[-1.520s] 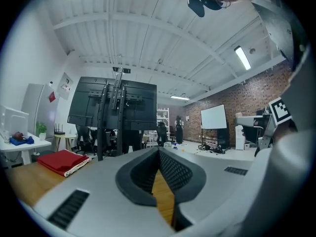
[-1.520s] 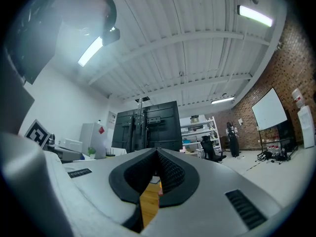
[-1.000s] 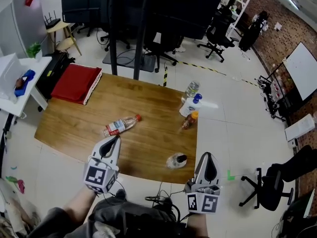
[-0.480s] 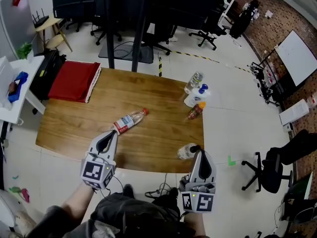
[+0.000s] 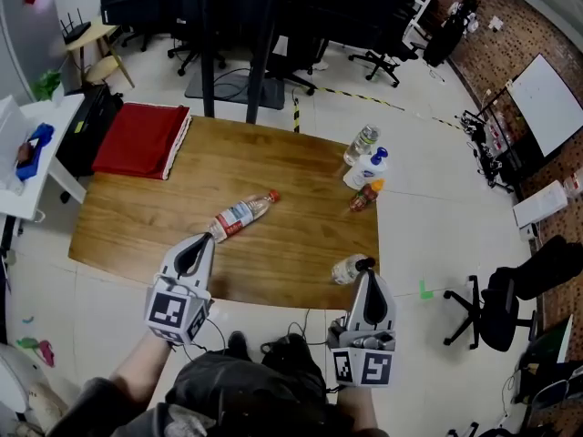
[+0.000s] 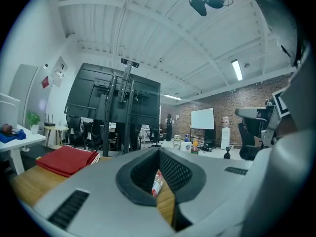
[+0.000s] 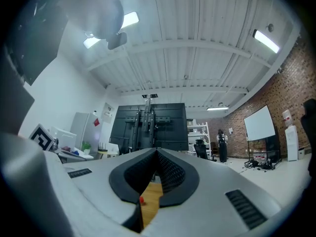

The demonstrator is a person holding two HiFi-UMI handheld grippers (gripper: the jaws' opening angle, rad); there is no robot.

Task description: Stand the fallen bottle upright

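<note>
Fallen bottle (image 5: 242, 217) untouched; left gripper (image 5: 202, 243), right gripper (image 5: 366, 277) jaws together, empty.

Three cameras: one overhead, two low at the tabletop's near edge.
From head height we look steeply down on the whole tabletop (image 5: 273, 244), with the left tongs (image 5: 206, 238) and right tongs (image 5: 366, 272) at the bottom of the frame. The left gripper view looks nearly level across it from close above; the right gripper view tips upward, mostly at the ceiling (image 7: 197, 43). The bottle (image 5: 241, 217) and red cloth (image 5: 137, 141) show both overhead and from the left; the whiteboard (image 5: 545, 107) shows in all three.
</note>
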